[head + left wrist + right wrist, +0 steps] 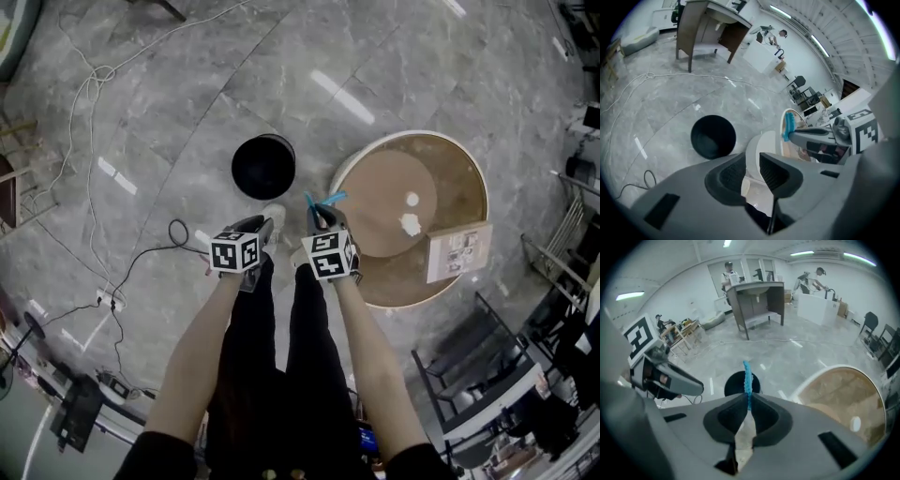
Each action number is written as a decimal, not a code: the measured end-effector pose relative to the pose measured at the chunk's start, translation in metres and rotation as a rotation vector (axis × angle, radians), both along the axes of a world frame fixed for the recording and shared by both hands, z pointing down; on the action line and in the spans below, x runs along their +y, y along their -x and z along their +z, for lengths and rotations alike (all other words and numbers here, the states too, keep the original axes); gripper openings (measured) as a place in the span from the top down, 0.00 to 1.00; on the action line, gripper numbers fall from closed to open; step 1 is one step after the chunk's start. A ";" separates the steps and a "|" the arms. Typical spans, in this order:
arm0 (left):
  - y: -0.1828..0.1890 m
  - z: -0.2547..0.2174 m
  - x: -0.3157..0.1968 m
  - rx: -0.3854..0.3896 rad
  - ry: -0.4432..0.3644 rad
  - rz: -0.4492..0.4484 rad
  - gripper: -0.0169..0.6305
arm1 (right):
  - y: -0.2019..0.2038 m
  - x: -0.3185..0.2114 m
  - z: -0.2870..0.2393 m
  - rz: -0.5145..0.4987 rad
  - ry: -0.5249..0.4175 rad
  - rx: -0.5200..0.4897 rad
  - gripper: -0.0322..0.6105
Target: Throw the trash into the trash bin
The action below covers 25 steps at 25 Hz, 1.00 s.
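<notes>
The black round trash bin [263, 167] stands open on the grey floor, just ahead of both grippers. My right gripper [323, 217] is shut on a thin blue strip of trash [324, 202], which sticks up out of its tips. In the right gripper view the blue strip [747, 378] lines up in front of the bin [733, 385]. My left gripper [257, 226] hangs beside it on the left with its jaws a little apart and nothing between them. From the left gripper view the bin [713, 137] lies ahead to the left, and the blue strip [789, 126] shows at the right gripper's tip.
A round wooden table [464, 187] with a white rim stands to the right, carrying white scraps [411, 224] and a printed card [458, 252]. Cables [94, 84] trail over the floor at left. The person's legs and a white shoe [274, 217] are below the grippers. Chairs stand at lower right.
</notes>
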<state>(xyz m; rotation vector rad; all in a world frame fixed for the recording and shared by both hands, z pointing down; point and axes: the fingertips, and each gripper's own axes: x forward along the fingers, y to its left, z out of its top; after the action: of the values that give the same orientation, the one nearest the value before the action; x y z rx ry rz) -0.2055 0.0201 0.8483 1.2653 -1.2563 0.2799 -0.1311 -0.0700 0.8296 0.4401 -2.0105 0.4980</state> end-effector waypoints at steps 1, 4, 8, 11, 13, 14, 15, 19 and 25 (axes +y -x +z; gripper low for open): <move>0.011 0.002 0.008 -0.003 0.008 -0.023 0.83 | 0.022 0.005 -0.003 -0.026 0.003 -0.024 0.90; 0.042 0.005 0.027 -0.013 0.027 -0.093 0.83 | 0.077 0.024 -0.012 -0.105 0.018 -0.080 0.90; 0.068 0.005 0.043 -0.016 0.034 -0.172 0.83 | 0.117 0.047 -0.021 -0.179 0.024 -0.113 0.78; 0.073 0.002 0.045 -0.014 0.032 -0.184 0.83 | 0.113 0.054 -0.023 -0.192 0.028 -0.100 0.79; 0.069 -0.001 0.041 -0.004 0.025 -0.168 0.83 | 0.098 0.052 -0.025 -0.172 0.025 -0.079 0.80; 0.066 -0.003 0.038 0.001 0.020 -0.154 0.83 | 0.088 0.049 -0.027 -0.153 0.019 -0.066 0.81; 0.062 -0.005 0.034 0.005 0.015 -0.136 0.83 | 0.075 0.045 -0.030 -0.126 0.010 -0.053 0.82; 0.048 -0.019 0.020 -0.004 0.015 -0.030 0.87 | 0.020 0.024 -0.058 0.062 -0.027 -0.053 0.95; -0.010 -0.103 -0.020 -0.079 -0.106 0.198 0.96 | -0.088 -0.006 -0.165 0.328 -0.103 -0.167 0.95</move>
<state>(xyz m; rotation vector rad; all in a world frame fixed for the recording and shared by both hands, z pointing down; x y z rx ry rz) -0.1954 0.0002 0.7456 1.4854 -1.2270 0.4137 -0.0436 -0.0758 0.6643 0.8232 -2.1411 0.6514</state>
